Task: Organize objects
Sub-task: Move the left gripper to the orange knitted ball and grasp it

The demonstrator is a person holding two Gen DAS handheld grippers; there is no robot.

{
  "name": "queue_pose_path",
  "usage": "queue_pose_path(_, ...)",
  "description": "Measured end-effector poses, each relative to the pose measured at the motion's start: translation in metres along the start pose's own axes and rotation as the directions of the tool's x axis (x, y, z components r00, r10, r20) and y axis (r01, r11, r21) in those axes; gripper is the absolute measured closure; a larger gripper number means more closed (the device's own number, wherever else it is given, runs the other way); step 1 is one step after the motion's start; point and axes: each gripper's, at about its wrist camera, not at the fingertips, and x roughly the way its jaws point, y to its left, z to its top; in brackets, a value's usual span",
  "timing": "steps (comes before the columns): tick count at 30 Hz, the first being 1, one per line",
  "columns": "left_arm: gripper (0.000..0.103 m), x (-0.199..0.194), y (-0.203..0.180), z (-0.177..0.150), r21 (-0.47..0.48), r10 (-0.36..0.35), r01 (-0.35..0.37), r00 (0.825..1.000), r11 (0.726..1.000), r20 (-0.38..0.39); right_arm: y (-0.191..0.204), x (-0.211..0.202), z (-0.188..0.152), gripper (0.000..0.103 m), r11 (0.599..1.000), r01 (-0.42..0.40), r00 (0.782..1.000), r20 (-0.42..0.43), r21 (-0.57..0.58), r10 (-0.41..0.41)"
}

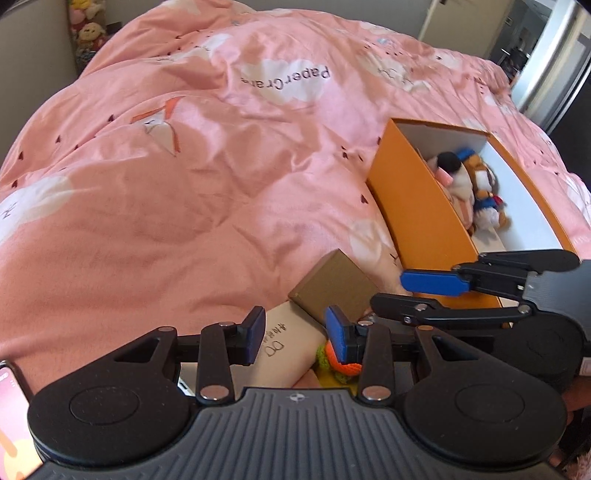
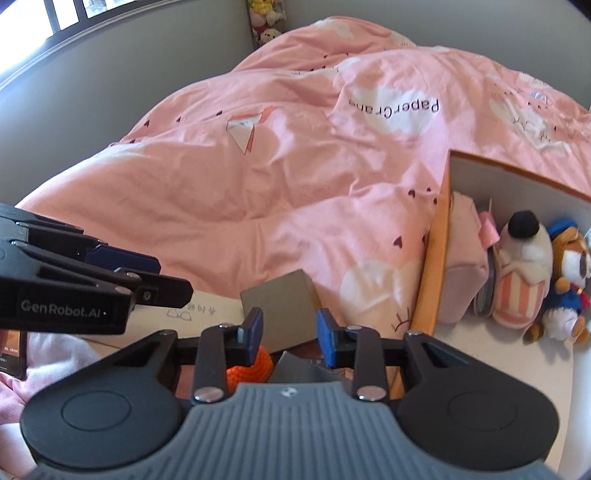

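Note:
On the pink duvet [image 1: 184, 203] near me lie a small brown cardboard cube [image 1: 332, 284], a beige card with handwriting [image 1: 284, 347] and an orange-and-green crochet toy [image 1: 343, 363]. My left gripper [image 1: 297, 336] hovers over the card, open, with nothing between its pads. In the right wrist view my right gripper [image 2: 290, 332] stands open just short of the cube [image 2: 280, 314], with the orange toy [image 2: 258, 363] under its left finger. The right gripper [image 1: 391, 291] reaches in beside the cube. An open orange box [image 1: 417, 214] holds several plush toys [image 2: 524, 266].
The orange box [image 2: 436, 258] sits at the bed's right side and has bare white floor in its near half. A phone [image 1: 11, 406] lies at the lower left. More plush toys [image 2: 266, 18] are stacked in the far corner. The left gripper [image 2: 159, 277] crosses the left of the right wrist view.

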Motion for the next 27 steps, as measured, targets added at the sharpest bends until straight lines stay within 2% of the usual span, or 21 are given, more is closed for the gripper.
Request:
queue_pose_path(4,0.059,0.003,-0.009,-0.005,0.075,-0.041,0.043,0.999,0.996,-0.024,-0.004,-0.002,0.0,0.073,1.0,0.011,1.0,0.003,0.012,-0.011)
queue_pose_path(8,0.059,0.01,-0.021,-0.011,0.14,-0.082,0.09,0.995,0.986,-0.06,-0.007,-0.006,0.001,0.072,0.999,0.034,0.999,0.005,0.01,-0.034)
queue_pose_path(13,0.059,0.026,-0.03,-0.018,0.186,-0.095,0.111,0.991,0.976,-0.091,-0.01,-0.008,-0.002,0.072,0.999,0.036,0.999,0.002,0.023,-0.037)
queue_pose_path(16,0.058,0.035,-0.036,-0.023,0.219,-0.08,0.101,0.992,0.97,-0.102,-0.011,-0.008,-0.003,0.072,0.999,0.033,0.999,0.004,0.029,-0.033)
queue_pose_path(19,0.052,0.042,-0.044,-0.028,0.248,-0.054,0.077,0.994,0.966,-0.096,-0.011,-0.008,-0.003,0.072,0.999,0.032,0.999,0.006,0.029,-0.032)
queue_pose_path(25,0.053,0.049,-0.07,-0.04,0.368,0.031,-0.012,0.998,0.93,-0.047,-0.011,-0.007,-0.003,0.072,0.999,0.031,0.999,0.011,0.022,-0.031)
queue_pose_path(27,0.057,0.052,-0.075,-0.043,0.383,0.04,-0.025,0.999,0.923,-0.03,-0.01,-0.007,-0.003,0.071,0.999,0.031,0.999,0.012,0.025,-0.032)
